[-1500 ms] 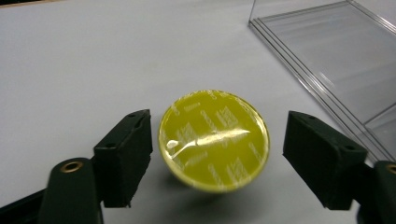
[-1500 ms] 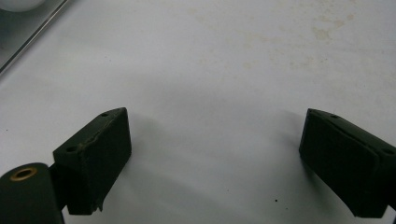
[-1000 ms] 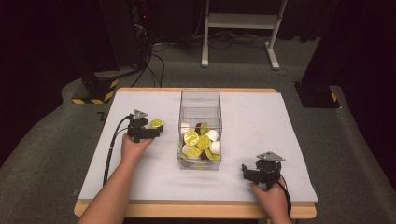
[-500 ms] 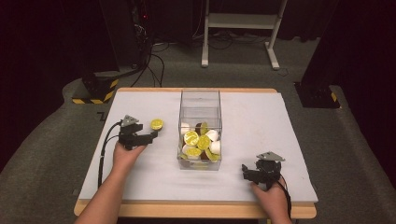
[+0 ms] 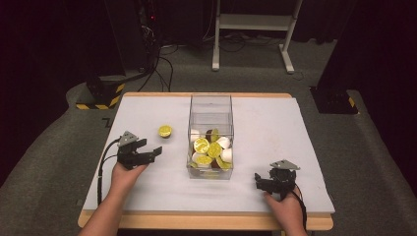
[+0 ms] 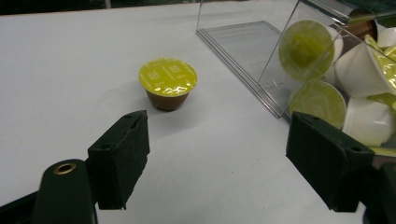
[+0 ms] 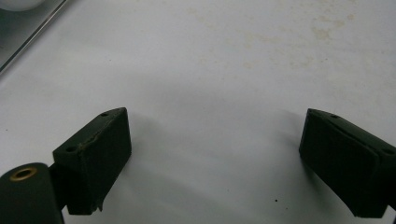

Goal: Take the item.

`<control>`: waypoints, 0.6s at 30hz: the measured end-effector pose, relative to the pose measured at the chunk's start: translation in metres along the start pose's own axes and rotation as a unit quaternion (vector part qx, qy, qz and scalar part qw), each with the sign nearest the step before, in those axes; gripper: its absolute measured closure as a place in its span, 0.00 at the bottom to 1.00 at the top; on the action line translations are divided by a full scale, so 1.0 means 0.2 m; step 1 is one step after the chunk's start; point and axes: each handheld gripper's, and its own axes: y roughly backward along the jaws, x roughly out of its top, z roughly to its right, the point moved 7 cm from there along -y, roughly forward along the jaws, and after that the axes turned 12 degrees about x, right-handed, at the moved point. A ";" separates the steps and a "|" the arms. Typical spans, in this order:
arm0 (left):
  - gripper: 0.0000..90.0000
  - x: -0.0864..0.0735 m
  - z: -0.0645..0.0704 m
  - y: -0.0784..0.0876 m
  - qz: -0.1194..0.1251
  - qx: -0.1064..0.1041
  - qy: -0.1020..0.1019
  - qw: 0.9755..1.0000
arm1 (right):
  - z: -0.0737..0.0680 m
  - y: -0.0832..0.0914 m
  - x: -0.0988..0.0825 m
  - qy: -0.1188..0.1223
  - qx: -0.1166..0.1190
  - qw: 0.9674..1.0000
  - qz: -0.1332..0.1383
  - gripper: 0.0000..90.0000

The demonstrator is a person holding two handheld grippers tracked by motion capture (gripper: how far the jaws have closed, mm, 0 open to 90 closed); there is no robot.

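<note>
Coffee capsule (image 5: 164,131) stands upright left of the clear box (image 5: 210,105), just ahead of the released, narrowing left tongs (image 5: 156,153); right tongs (image 5: 257,179) released, well apart.

The clear box (image 6: 280,60) runs off the left gripper view's right edge, its far capsules (image 6: 378,79) cut off.
</note>
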 end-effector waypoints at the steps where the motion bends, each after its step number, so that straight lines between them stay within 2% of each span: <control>1: 0.24 0.00 0.00 0.01 -0.001 -0.001 -0.001 1.000 | 0.00 0.00 0.00 0.000 0.000 1.000 0.000 0.10; 7: 0.24 -0.05 -0.03 0.07 -0.004 -0.007 0.003 1.000 | 0.00 0.00 0.00 0.000 0.000 1.000 0.000 0.10; 10: 0.24 -0.07 -0.04 0.09 -0.007 -0.009 -0.002 1.000 | 0.00 0.00 0.00 0.000 0.000 1.000 0.000 0.10; 16: 0.24 -0.18 -0.10 0.14 -0.024 -0.007 -0.013 1.000 | 0.00 0.00 0.00 0.000 0.000 1.000 0.000 0.10; 17: 0.24 -0.20 -0.13 0.15 -0.039 -0.008 -0.045 0.998 | 0.00 0.00 0.00 0.000 0.000 1.000 0.000 0.10; 18: 0.24 -0.20 -0.13 0.15 -0.039 -0.008 -0.045 0.998 | 0.00 0.00 0.00 0.000 0.000 1.000 0.000 0.10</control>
